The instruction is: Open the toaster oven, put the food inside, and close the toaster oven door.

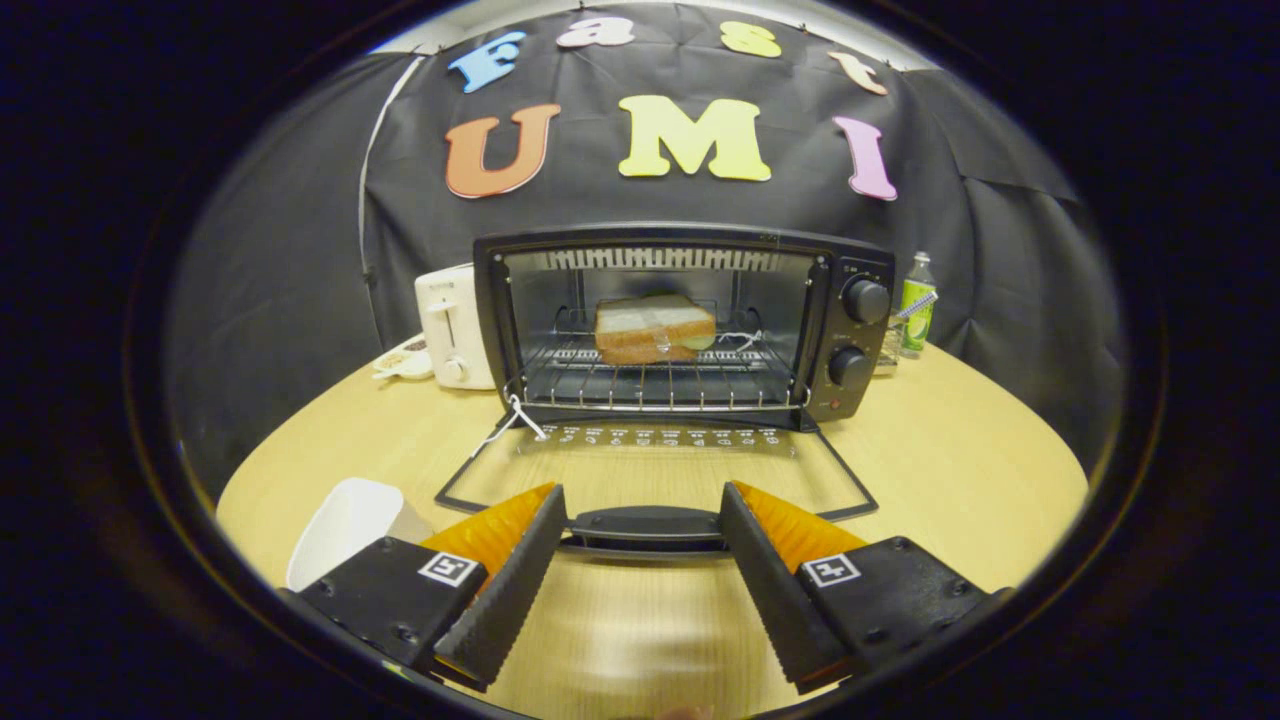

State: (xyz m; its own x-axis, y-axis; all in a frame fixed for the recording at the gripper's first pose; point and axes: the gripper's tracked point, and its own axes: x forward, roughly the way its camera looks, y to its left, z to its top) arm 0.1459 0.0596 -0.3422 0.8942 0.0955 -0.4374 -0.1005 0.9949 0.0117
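1. Claw (643,520) spread wide, we see its fingers either side of the door handle (645,526), gripping nothing.
2. We see the toaster oven (684,322) open on the surface (960,470), door (655,470) flat.
3. Inside the oven, the sandwich (655,329) sits on the rack.

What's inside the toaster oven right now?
A sandwich sits on the wire rack inside the toaster oven. Its underside is hidden. The open gripper flanks the door handle.

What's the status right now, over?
Gripper open, fingers straddling door handle. Sandwich on rack inside toaster oven, door down. Nothing in the way.
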